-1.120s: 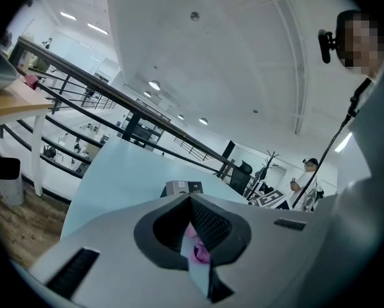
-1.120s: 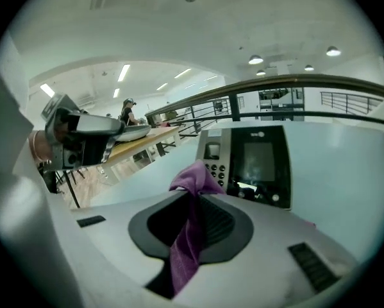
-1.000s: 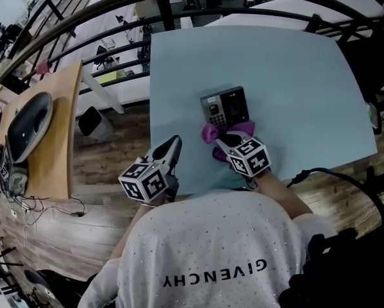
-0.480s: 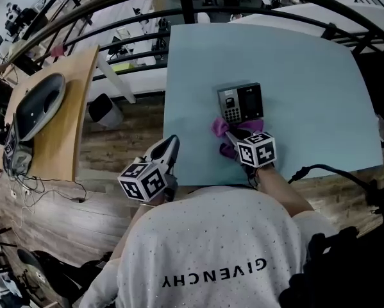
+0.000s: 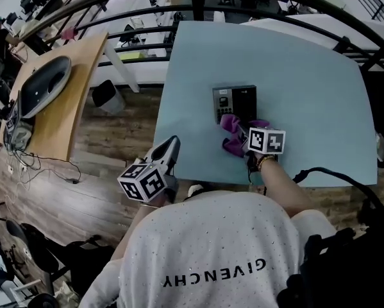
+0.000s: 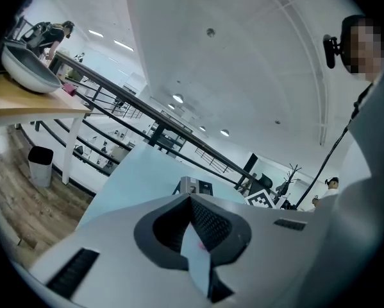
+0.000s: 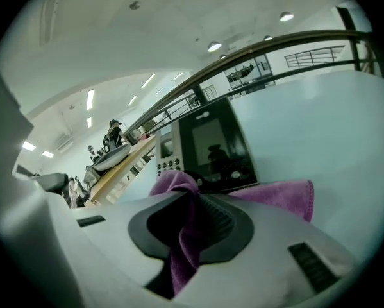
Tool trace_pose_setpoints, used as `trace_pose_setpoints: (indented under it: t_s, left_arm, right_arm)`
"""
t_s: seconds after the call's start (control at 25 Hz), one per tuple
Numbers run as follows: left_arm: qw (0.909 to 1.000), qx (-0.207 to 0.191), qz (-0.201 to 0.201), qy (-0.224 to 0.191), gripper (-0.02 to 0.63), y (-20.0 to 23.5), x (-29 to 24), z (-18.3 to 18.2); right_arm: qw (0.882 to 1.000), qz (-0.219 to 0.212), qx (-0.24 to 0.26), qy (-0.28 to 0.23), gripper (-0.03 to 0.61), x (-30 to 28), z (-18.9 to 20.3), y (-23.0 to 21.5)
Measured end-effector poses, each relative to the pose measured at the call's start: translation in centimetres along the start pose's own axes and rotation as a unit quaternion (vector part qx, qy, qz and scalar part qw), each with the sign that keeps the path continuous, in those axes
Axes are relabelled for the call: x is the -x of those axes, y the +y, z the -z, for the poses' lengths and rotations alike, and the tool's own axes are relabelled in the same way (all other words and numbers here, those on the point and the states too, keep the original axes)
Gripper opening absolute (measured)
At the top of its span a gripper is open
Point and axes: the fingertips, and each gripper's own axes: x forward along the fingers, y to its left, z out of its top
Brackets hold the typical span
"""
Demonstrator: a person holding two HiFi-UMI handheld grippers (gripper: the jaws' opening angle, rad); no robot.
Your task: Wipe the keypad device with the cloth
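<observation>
A pale blue-green table (image 5: 320, 76) is set on a floor of wood planks (image 5: 124, 130), and a curved dark railing (image 7: 281, 43) is seen beyond its far edge. To the left a light wooden desk (image 5: 66, 114) is placed, on which a grey oval shell (image 5: 44, 85) is laid, while a dark bin (image 5: 107, 97) is stood beside a slanted white leg (image 5: 118, 66) and loose cables (image 5: 41, 169) are strewn over the planks. The room is covered by a white ceiling (image 6: 243, 56), in which round lamps (image 6: 177, 98) and long strip lights (image 7: 89, 99) are lit.
</observation>
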Motion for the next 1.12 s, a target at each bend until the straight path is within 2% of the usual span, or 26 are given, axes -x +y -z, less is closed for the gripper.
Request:
trace_pose_setpoints:
  t_s: [0.16,0.4,0.76,0.84,0.96,1.04,1.12]
  left_arm:
    - [0.9999,0.006,-0.01,-0.002,0.0,-2.1,-0.2,1.6]
    - [0.9994,0.012,-0.033,-0.001,0.0,-4.6,0.6,3.7]
    - [0.9989,0.009,-0.046,0.0,0.0,-9.1,0.7,6.5]
    - [0.9991,0.009,-0.04,0.004,0.0,-10.4,0.3,7.3]
    - [0.9995,0.009,-0.031,0.002,0.0,-11.9,-0.3,8.0]
    - [0.9996,0.01,-0.026,-0.012,0.0,-12.7,-0.4,7.6]
    - [0.9994,0.008,-0.02,-0.027,0.0,-13.4,-0.6,6.9]
  right_arm:
    - [0.998,-0.005,-0.062,-0.023,0.044,1.4,-1.1,-3.0]
    - [0.991,0.012,-0.118,-0.063,0.044,4.5,-2.2,-7.1]
    - [0.988,0.017,-0.132,-0.076,0.044,8.0,-2.0,-10.0]
    - [0.985,-0.009,-0.145,-0.096,0.044,9.1,-2.5,-10.1]
    - [0.966,-0.072,-0.191,-0.158,0.041,11.6,-4.0,-9.7]
    - [0.955,-0.095,-0.209,-0.188,0.041,13.4,-4.8,-9.7]
    - [0.951,-0.106,-0.207,-0.202,0.04,15.2,-5.3,-9.6]
